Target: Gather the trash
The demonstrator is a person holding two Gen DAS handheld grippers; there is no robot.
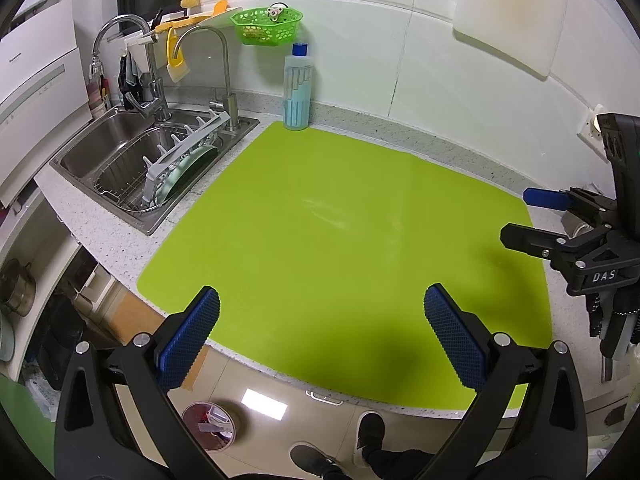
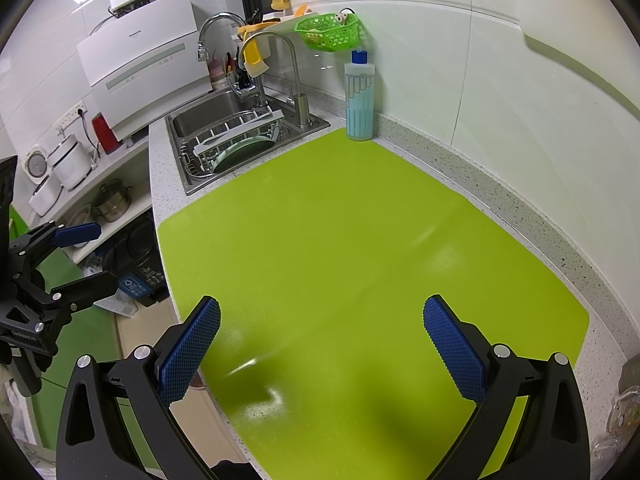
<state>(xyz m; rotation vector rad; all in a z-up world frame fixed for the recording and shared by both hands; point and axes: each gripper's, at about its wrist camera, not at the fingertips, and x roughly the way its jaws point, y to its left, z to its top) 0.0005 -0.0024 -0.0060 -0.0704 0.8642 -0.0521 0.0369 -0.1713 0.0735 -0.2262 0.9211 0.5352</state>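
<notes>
A lime green mat (image 1: 340, 232) covers the speckled counter; it also shows in the right wrist view (image 2: 360, 248). No trash lies on the mat. My left gripper (image 1: 322, 336) is open and empty above the mat's front edge. My right gripper (image 2: 322, 340) is open and empty above the mat's near part. The right gripper also shows in the left wrist view (image 1: 532, 220) at the mat's right edge, open. The left gripper shows in the right wrist view (image 2: 84, 256) off the counter's left side, open. A small bin with trash (image 1: 208, 426) stands on the floor below.
A steel sink (image 1: 132, 152) with a dish rack (image 1: 180, 160) and two taps lies at the left. A blue-capped bottle (image 1: 297, 88) stands at the mat's far corner. A green basket (image 1: 266, 26) hangs on the wall. The person's feet (image 1: 368, 432) are below the counter edge.
</notes>
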